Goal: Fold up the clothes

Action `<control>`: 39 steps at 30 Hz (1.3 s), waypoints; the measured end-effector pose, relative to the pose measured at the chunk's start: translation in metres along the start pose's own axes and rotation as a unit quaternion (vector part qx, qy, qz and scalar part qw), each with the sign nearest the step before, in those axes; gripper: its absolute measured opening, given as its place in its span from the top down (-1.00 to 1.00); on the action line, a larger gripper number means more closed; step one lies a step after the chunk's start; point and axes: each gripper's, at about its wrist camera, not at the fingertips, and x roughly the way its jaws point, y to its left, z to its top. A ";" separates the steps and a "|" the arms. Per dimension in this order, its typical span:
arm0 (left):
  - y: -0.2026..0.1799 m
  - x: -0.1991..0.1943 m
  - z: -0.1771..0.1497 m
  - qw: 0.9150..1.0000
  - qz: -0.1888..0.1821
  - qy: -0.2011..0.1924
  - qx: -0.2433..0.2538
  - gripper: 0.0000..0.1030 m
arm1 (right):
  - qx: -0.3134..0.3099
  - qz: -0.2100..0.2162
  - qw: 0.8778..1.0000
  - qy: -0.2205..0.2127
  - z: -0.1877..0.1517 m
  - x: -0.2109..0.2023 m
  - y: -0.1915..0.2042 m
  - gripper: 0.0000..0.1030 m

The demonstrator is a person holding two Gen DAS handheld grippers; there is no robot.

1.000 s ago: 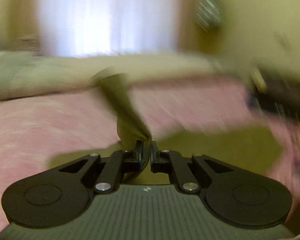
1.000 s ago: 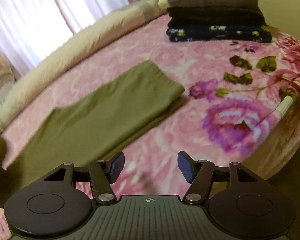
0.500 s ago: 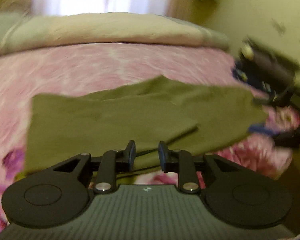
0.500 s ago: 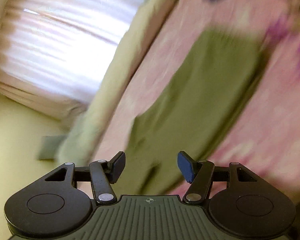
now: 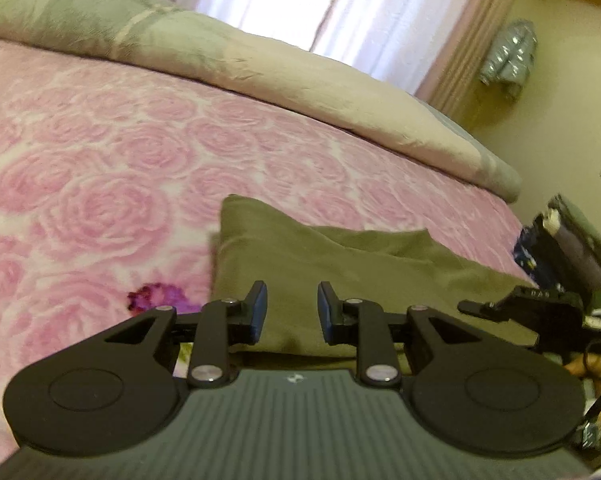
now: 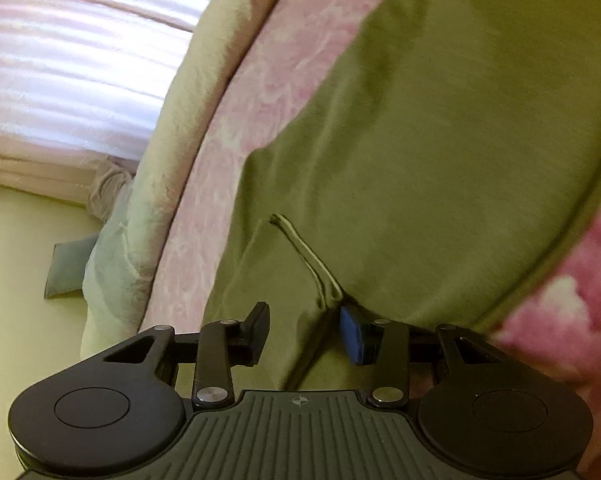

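The olive garment [image 5: 340, 264] lies partly folded on the bed [image 5: 100, 168], whose rose-patterned pink cover is bare around it, with a rolled beige blanket [image 5: 300, 80] along the far edge. The left gripper [image 5: 288, 312] hovers over the near edge of the cloth with its jaws parted and nothing between them. The right gripper [image 6: 304, 328] is set at a raised fold or hem of the same garment [image 6: 440, 140]; its jaws are closing, cloth lies between them, and the right-hand pad [image 6: 350, 334] is at the ridge, while the left-hand pad stands clear, so the grip is not yet made. In the left view, the dark hardware at the right edge, beside the garment's far end, is probably that right gripper; a stack of dark folded clothes [image 5: 572, 240] sits just beyond it. Judged step: taking hold of the edge for the next fold. To do it well, the right gripper should close on every layer of the hem, not the top ply alone; the left should take a matching point on the same edge. Both should then lift evenly and carry the edge over square, to avoid dragging the layers beneath out of line.
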 end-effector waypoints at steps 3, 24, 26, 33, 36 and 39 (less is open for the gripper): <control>0.007 0.004 0.003 1.000 -0.008 0.002 -0.022 0.58 | -0.029 -0.005 1.000 0.005 -0.003 0.012 0.004 0.81; -0.086 0.095 -0.001 0.990 -0.092 0.080 0.068 0.58 | -0.131 -0.123 0.957 -0.226 0.068 -0.126 -0.082 0.94; -0.088 0.098 -0.002 0.990 -0.088 0.083 0.070 0.58 | -0.135 -0.118 0.956 -0.232 0.066 -0.128 -0.085 0.94; -0.091 0.101 -0.003 0.990 -0.076 0.085 0.078 0.58 | -0.211 -0.131 0.923 -0.293 0.066 -0.145 -0.047 0.94; -0.093 0.105 -0.005 0.991 -0.067 0.089 0.080 0.58 | -0.165 -0.146 0.942 -0.253 0.076 -0.136 -0.070 0.93; -0.094 0.106 -0.003 0.991 -0.057 0.086 0.086 0.58 | -0.162 -0.180 0.940 -0.239 0.078 -0.132 -0.079 0.93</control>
